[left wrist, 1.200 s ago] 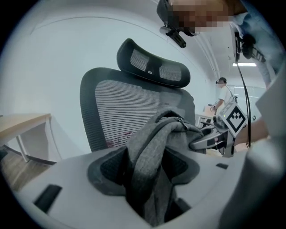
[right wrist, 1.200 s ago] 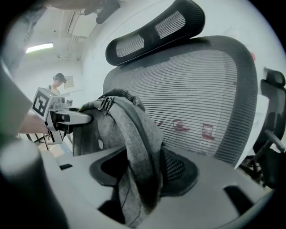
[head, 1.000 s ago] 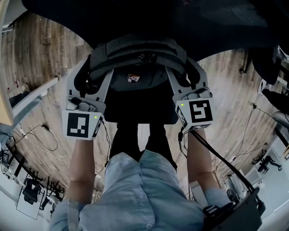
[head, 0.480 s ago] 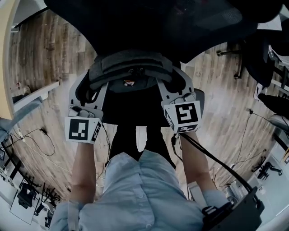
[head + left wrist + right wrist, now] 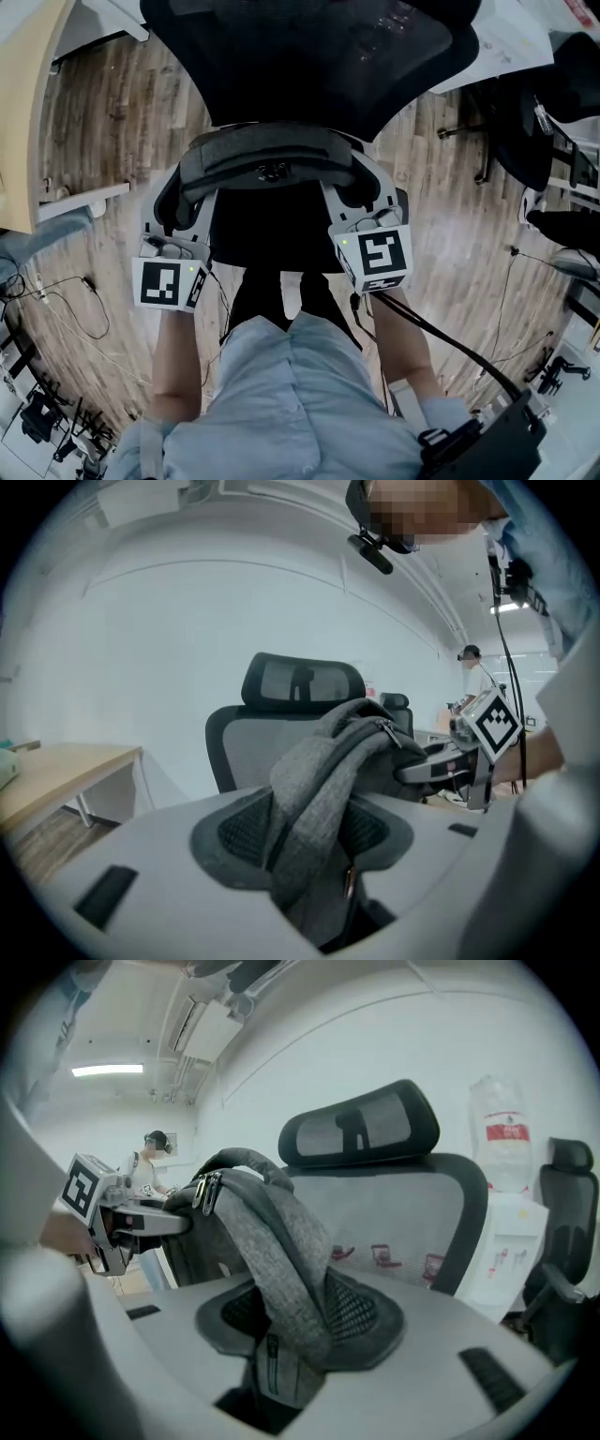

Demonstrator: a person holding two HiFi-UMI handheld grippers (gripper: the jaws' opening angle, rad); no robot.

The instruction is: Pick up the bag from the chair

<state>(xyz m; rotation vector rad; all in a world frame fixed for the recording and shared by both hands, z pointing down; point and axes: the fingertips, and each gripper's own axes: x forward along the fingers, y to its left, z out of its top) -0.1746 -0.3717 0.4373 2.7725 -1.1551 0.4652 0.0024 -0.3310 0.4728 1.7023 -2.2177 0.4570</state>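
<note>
A grey fabric bag hangs between my two grippers, in front of the black mesh office chair. My left gripper is shut on the bag's left end, and my right gripper is shut on its right end. In the left gripper view the bag's cloth is pinched between the pads, with the chair back behind it and the right gripper across. In the right gripper view the bag drapes over the lower pad, its zipper pulls at the top, and the chair stands behind.
A wooden desk edge runs along the left, with cables on the wood floor below it. Another dark chair stands at the right. A large water bottle is beside the chair in the right gripper view.
Both grippers, still shut on the bag, have moved up the frame toward the chair back and drawn closer together. The bag's front label has gone out of sight.
</note>
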